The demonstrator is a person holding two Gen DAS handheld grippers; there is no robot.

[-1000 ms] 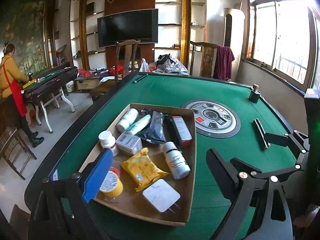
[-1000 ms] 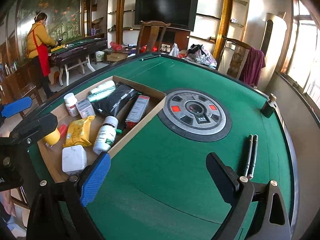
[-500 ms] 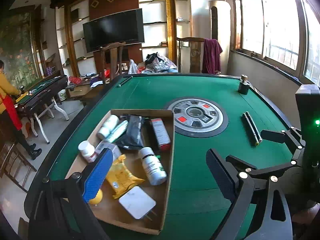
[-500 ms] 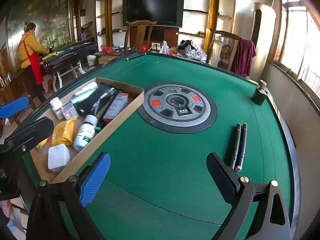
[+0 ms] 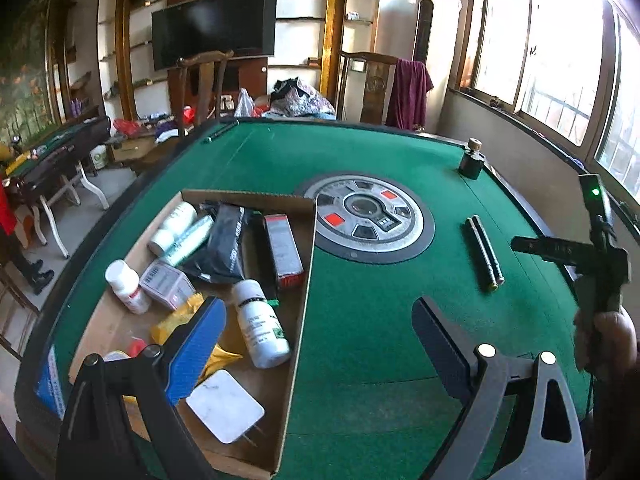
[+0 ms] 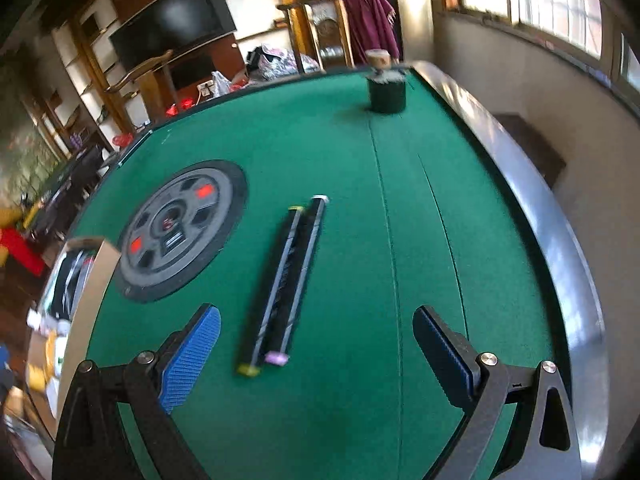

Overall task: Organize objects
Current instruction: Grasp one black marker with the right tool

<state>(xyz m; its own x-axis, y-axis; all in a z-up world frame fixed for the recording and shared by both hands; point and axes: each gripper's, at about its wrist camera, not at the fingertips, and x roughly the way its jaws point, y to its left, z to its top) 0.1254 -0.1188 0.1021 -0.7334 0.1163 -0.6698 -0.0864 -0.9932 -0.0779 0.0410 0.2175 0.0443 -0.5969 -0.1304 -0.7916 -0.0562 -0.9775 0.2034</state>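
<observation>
Two dark pens [image 6: 286, 280] lie side by side on the green felt table [image 6: 360, 168], just ahead of my open, empty right gripper [image 6: 316, 344]; they also show in the left wrist view [image 5: 485, 253]. A shallow cardboard box [image 5: 304, 280] holds white bottles [image 5: 260, 324], a yellow packet [image 5: 176, 320], a black pouch [image 5: 224, 244], a red carton [image 5: 284, 250] and a white charger [image 5: 225, 406]. My left gripper [image 5: 316, 344] is open and empty, over the box's near right edge. The right gripper's body [image 5: 600, 248] shows at the right.
A round grey control panel [image 5: 368, 216] sits in the table's middle. A small dark bottle with a cork top [image 6: 386, 84] stands near the far right corner. The table has a raised metal rim [image 6: 560, 240]. Chairs, a TV and another table are behind.
The right gripper has swung right and closed in on the two pens, which now lie between its fingers' line. The left gripper has shifted right, so the box sits further left.
</observation>
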